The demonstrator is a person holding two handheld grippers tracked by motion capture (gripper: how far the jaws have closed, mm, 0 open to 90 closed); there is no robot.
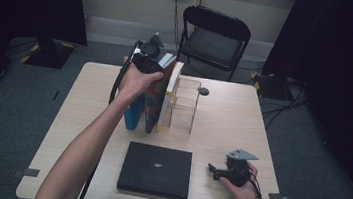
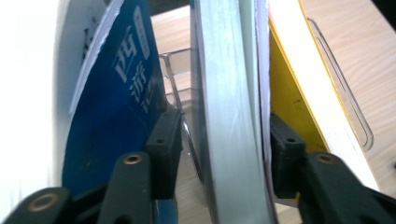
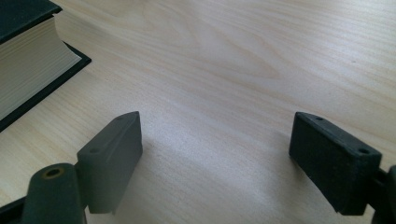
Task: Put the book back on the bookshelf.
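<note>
Three books stand upright in a clear acrylic stand (image 1: 186,105) at the middle of the table (image 1: 232,121): a blue one (image 1: 132,117), a colourful one (image 1: 152,107) and a white-and-yellow one (image 1: 168,98). My left gripper (image 1: 159,67) sits over their top edges. In the left gripper view its jaws (image 2: 224,144) straddle the pale middle book (image 2: 229,116); a gap shows at the left pad, so it is open. The blue book (image 2: 116,102) and the yellow book (image 2: 289,93) flank it. My right gripper (image 1: 212,171) rests open at the front right, with bare tabletop between the jaws (image 3: 219,154).
A thick black book (image 1: 156,170) lies flat near the table's front edge, and its page block (image 3: 28,70) is left of my right gripper. A small dark object (image 1: 204,91) lies behind the stand. A black folding chair (image 1: 214,38) stands beyond the table.
</note>
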